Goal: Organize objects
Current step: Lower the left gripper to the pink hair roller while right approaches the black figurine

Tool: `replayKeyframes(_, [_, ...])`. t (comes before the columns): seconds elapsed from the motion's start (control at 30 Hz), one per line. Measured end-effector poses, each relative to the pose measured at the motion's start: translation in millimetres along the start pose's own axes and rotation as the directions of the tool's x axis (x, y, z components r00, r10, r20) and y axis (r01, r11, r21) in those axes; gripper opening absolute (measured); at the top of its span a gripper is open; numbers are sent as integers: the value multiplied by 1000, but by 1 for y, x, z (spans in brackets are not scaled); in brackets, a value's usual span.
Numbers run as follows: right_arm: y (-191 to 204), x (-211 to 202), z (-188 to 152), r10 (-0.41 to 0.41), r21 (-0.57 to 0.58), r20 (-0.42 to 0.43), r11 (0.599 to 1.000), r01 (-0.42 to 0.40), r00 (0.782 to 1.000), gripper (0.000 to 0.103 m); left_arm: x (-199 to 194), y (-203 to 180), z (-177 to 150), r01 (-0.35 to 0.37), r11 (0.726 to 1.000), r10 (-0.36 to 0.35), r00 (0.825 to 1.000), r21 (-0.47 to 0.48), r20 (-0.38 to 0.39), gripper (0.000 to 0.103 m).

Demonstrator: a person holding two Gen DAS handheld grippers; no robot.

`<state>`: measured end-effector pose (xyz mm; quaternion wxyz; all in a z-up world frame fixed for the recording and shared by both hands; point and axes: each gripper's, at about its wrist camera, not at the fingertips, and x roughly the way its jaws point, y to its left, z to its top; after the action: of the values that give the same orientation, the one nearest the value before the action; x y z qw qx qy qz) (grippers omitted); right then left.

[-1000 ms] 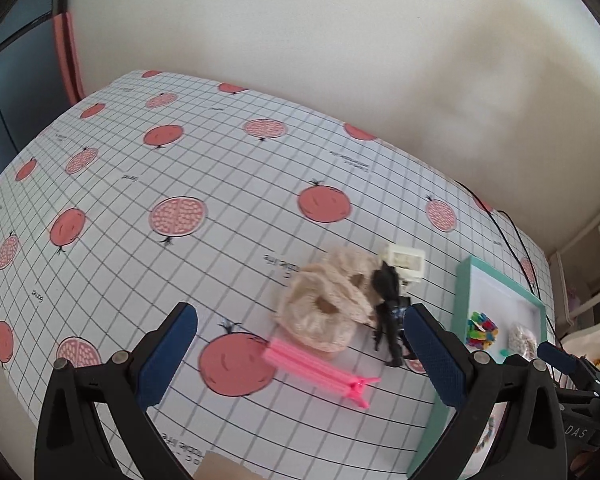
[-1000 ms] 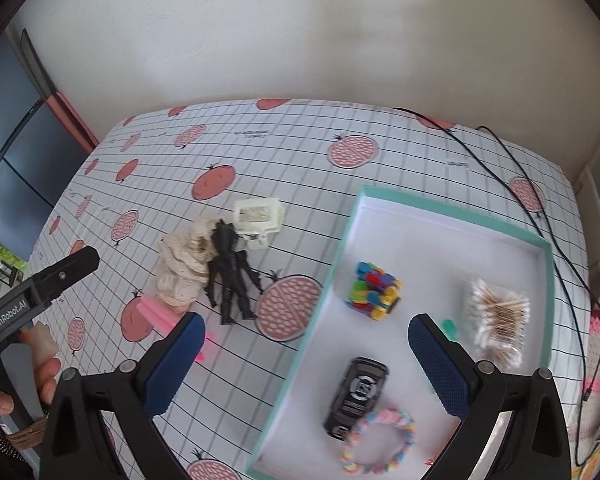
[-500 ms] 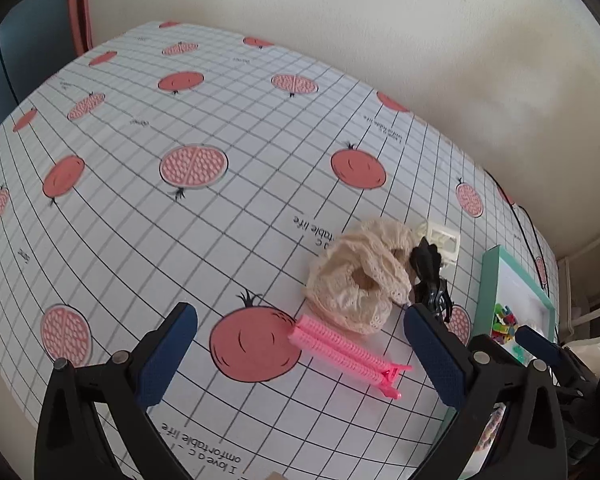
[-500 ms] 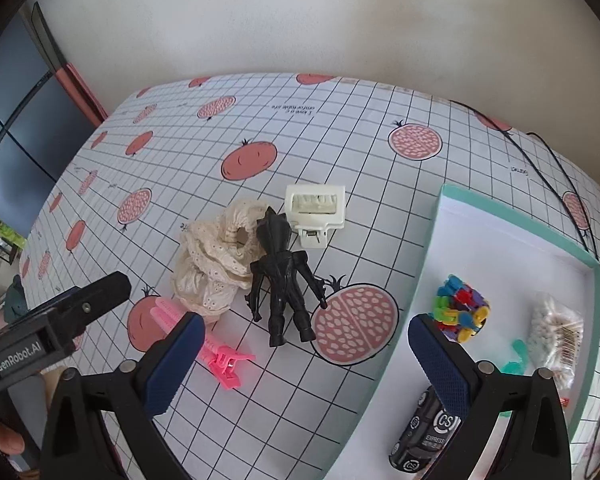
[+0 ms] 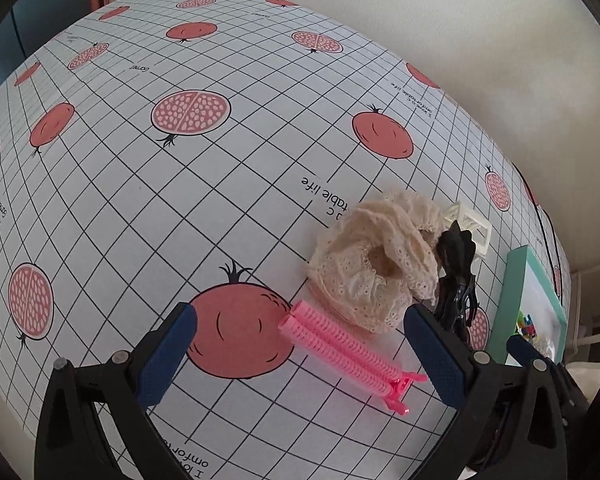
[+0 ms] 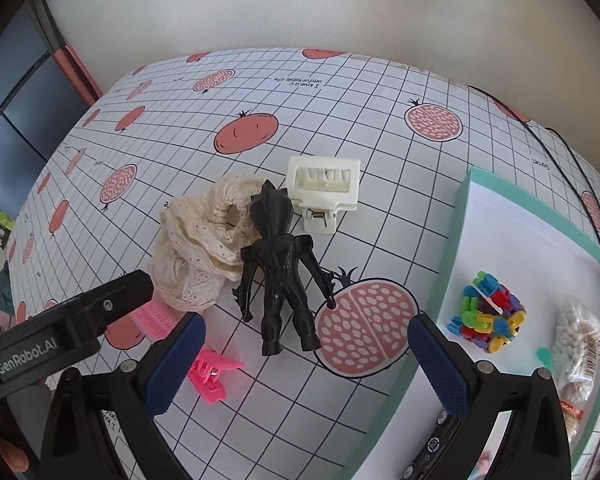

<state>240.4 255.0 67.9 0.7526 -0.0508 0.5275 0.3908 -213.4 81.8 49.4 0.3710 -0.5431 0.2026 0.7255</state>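
A pink hair clip [image 5: 346, 354] lies flat on the tablecloth between the blue pads of my open left gripper [image 5: 300, 354], which hovers just above it. Behind the clip sit a cream lace scrunchie [image 5: 376, 268], a black figure [image 5: 458, 276] and a white claw clip [image 5: 470, 228]. In the right wrist view the black figure [image 6: 278, 268] lies face down straight ahead of my open right gripper [image 6: 306, 360], with the scrunchie [image 6: 204, 240] to its left, the white claw clip [image 6: 324, 188] beyond it, and the pink clip [image 6: 210, 376] partly hidden by my left pad.
A teal-rimmed white tray [image 6: 452, 264] at the right holds a coloured clip ball [image 6: 490, 320], a bag of cotton swabs [image 6: 578, 344] and a dark car key [image 6: 432, 444]. A black cable [image 6: 556, 140] runs along the table's far right. The left gripper's body [image 6: 60, 336] crosses the lower left.
Both grippers have dropped and moved closer to the pile. The left one now frames the pink clip; the right one now frames the black figure. Nothing on the table has moved.
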Motion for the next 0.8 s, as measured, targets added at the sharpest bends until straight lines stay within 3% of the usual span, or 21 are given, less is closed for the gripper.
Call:
replayKeyframes(0.33, [5, 18, -1, -1, -14, -16, 1000, 1, 1000, 92, 7, -8, -2, -37, 999, 37, 999, 3, -9, 102])
replayKeyframes(0.7, [3, 25, -4, -14, -17, -21, 1000, 14, 1000, 78, 12, -15, -10, -55, 998, 55, 998, 25, -22, 92])
replayKeyframes(0.8, [3, 24, -4, -17, -21, -17, 1000, 17, 1000, 71, 12, -15, -10, -60, 998, 61, 998, 25, -23, 83])
